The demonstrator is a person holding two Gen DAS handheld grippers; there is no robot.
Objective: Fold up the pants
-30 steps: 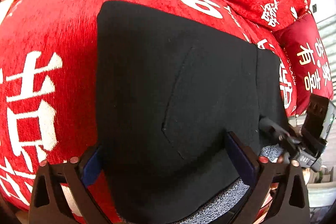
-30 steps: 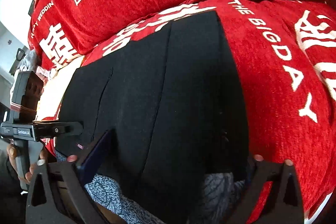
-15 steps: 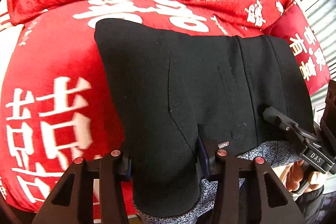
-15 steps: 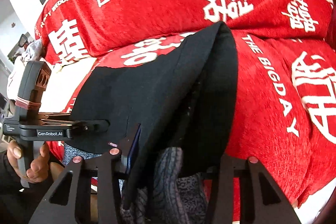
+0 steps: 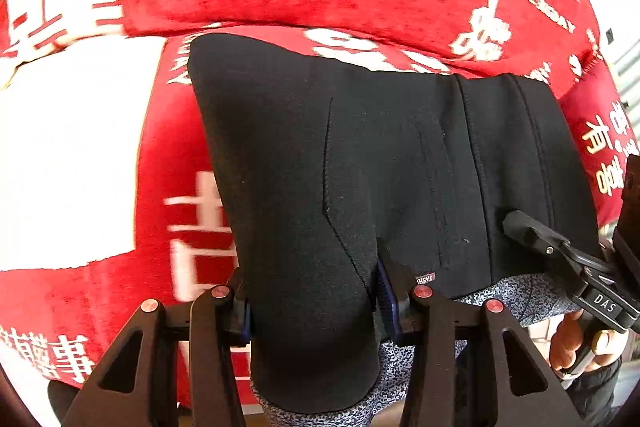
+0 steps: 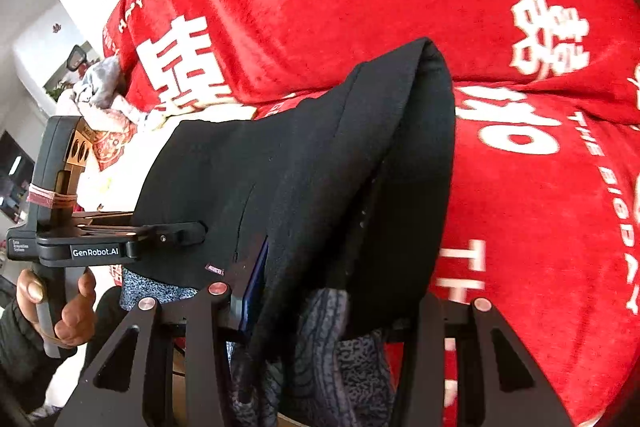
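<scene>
Black pants [image 5: 360, 155] with a grey patterned lining lie folded over on a red sofa cover. My left gripper [image 5: 316, 299] is shut on the near left edge of the pants. My right gripper [image 6: 332, 303] is shut on the near right edge, where the black fabric [image 6: 360, 167] bunches up between the jaws. The right gripper also shows at the right of the left wrist view [image 5: 560, 251], and the left gripper shows at the left of the right wrist view [image 6: 176, 233]. Both hold the waist end lifted off the cushion.
The red sofa seat cushion [image 5: 176, 211] with white characters lies under the pants, and the back cushion [image 6: 400, 7] rises behind them. A small red pillow [image 5: 600, 147] sits at the right end. Crumpled cloth [image 6: 104, 95] lies at the left end.
Both grippers closed from wide open onto the near edge of the pants and lifted it. The fabric has bunched and risen off the cushion, and the views have tilted up toward the back cushion.
</scene>
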